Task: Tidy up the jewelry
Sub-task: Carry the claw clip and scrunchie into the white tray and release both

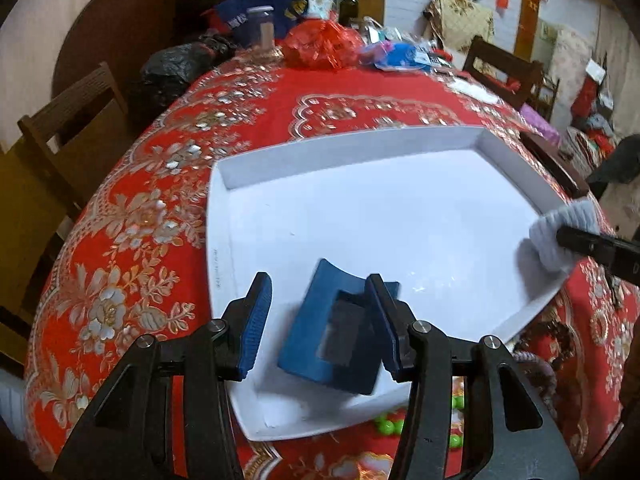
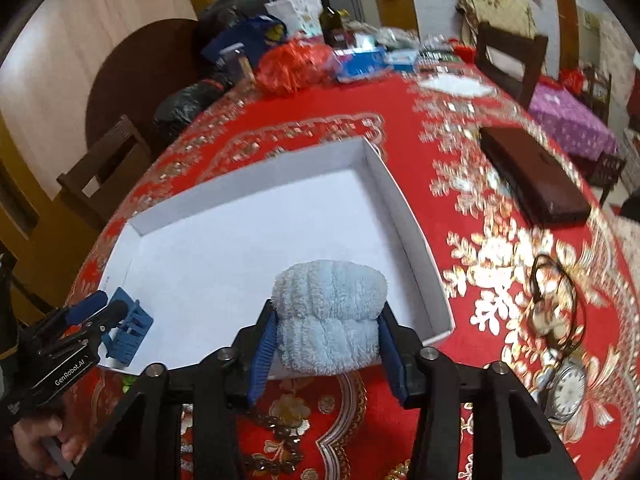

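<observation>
A shallow white box (image 1: 360, 144) lies open on the red tablecloth; it also shows in the right wrist view (image 2: 404, 208). A blue hair claw clip (image 1: 320, 332) lies in the box's near corner, between the fingers of my left gripper (image 1: 320, 320), which is open. The clip (image 2: 130, 330) and left gripper (image 2: 100, 308) show at the left of the right wrist view. My right gripper (image 2: 326, 332) is shut on a fluffy light-blue scrunchie (image 2: 330, 312), held over the box's near right edge; it shows in the left wrist view (image 1: 560, 236).
A dark brown case (image 2: 532, 172), a pocket watch (image 2: 568, 392) and a thin dark cord (image 2: 556, 292) lie right of the box. Green beads (image 1: 388, 426) lie by its near edge. Bags, a bottle (image 2: 330, 16) and clutter fill the far end. Wooden chairs surround the table.
</observation>
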